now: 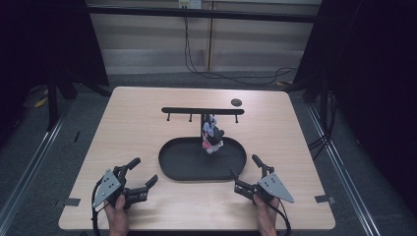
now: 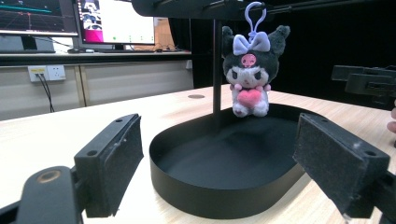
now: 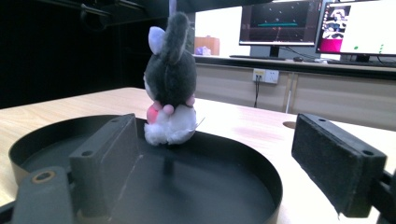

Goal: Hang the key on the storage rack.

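Observation:
A small plush toy with dark ears, a white body and a pink heart hangs by a lilac clip from a black T-shaped rack. Its feet hang just above a black oval tray. In the left gripper view the plush toy faces me over the tray; the right gripper view has the plush toy from behind, over the tray. My left gripper rests open near the table's front left. My right gripper stands open at the front right, close to the tray's rim. Both hold nothing.
A small dark round disc lies at the back right of the wooden table. Metal floor rails run along both sides. Monitors and cabinets stand beyond the table. The other gripper shows at the right edge of the left gripper view.

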The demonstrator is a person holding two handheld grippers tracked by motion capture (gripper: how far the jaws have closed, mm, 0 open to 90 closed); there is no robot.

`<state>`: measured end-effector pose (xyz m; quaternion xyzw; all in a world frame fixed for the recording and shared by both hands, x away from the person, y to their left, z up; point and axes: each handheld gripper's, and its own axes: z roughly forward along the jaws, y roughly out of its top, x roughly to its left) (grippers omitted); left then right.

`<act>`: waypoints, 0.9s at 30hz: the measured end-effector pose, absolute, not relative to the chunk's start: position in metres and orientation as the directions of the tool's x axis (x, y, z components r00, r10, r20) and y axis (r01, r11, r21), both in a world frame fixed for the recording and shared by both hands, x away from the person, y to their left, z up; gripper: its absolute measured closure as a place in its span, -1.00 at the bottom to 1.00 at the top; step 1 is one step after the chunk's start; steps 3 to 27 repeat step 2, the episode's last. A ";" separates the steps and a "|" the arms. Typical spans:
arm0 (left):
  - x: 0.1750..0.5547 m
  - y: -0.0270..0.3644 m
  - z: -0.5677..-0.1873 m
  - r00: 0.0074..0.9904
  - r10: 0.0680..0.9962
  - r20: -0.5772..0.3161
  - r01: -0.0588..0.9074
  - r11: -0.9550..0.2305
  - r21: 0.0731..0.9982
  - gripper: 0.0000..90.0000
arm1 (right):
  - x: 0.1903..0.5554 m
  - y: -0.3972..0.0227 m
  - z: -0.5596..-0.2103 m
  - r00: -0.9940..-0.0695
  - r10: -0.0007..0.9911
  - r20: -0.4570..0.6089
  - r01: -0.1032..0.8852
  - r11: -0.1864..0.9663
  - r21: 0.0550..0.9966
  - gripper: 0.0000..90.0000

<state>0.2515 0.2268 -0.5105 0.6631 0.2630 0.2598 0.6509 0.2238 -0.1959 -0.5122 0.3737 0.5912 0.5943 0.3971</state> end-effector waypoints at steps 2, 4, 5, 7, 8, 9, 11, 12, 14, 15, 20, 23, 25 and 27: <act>0.251 0.227 -0.511 0.727 0.687 0.003 0.010 -0.015 1.000 -0.66 | 0.223 -0.195 -0.512 -0.416 0.908 -0.038 -0.038 0.024 0.999 -0.68; 0.251 0.227 -0.511 0.727 0.687 0.003 0.010 -0.015 1.000 -0.66 | 0.223 -0.195 -0.512 -0.416 0.908 -0.038 -0.038 0.024 0.999 -0.68; 0.251 0.227 -0.511 0.727 0.687 0.003 0.010 -0.015 1.000 -0.66 | 0.223 -0.195 -0.512 -0.416 0.908 -0.038 -0.038 0.024 0.999 -0.68; 0.251 0.227 -0.511 0.727 0.687 0.003 0.010 -0.015 1.000 -0.66 | 0.223 -0.195 -0.512 -0.416 0.908 -0.038 -0.038 0.024 0.999 -0.68; 0.251 0.227 -0.511 0.727 0.687 0.003 0.010 -0.015 1.000 -0.66 | 0.223 -0.195 -0.512 -0.416 0.908 -0.038 -0.038 0.024 0.999 -0.68; 0.251 0.227 -0.511 0.727 0.687 0.003 0.010 -0.015 1.000 -0.66 | 0.223 -0.195 -0.512 -0.416 0.908 -0.038 -0.038 0.024 0.999 -0.68; 0.251 0.227 -0.511 0.727 0.687 0.003 0.010 -0.015 1.000 -0.66 | 0.223 -0.195 -0.512 -0.416 0.908 -0.038 -0.038 0.024 0.999 -0.68; 0.251 0.227 -0.511 0.727 0.687 0.003 0.010 -0.015 1.000 -0.66 | 0.223 -0.195 -0.512 -0.416 0.908 -0.038 -0.038 0.024 0.999 -0.68; 0.251 0.227 -0.511 0.727 0.687 0.003 0.010 -0.015 1.000 -0.66 | 0.223 -0.195 -0.512 -0.416 0.908 -0.038 -0.038 0.024 0.999 -0.68; 0.251 0.227 -0.511 0.727 0.687 0.003 0.010 -0.015 1.000 -0.66 | 0.223 -0.195 -0.512 -0.416 0.908 -0.038 -0.038 0.024 0.999 -0.68; 0.251 0.227 -0.511 0.727 0.687 0.003 0.010 -0.015 1.000 -0.66 | 0.223 -0.195 -0.512 -0.416 0.908 -0.038 -0.038 0.024 0.999 -0.68; 0.251 0.227 -0.511 0.727 0.687 0.003 0.010 -0.015 1.000 -0.66 | 0.223 -0.195 -0.512 -0.416 0.908 -0.038 -0.038 0.024 0.999 -0.68; 0.251 0.227 -0.511 0.727 0.687 0.003 0.010 -0.015 1.000 -0.66 | 0.223 -0.195 -0.512 -0.416 0.908 -0.038 -0.038 0.024 0.999 -0.68; 0.251 0.227 -0.511 0.727 0.687 0.003 0.010 -0.015 1.000 -0.66 | 0.223 -0.195 -0.512 -0.416 0.908 -0.038 -0.038 0.024 0.999 -0.68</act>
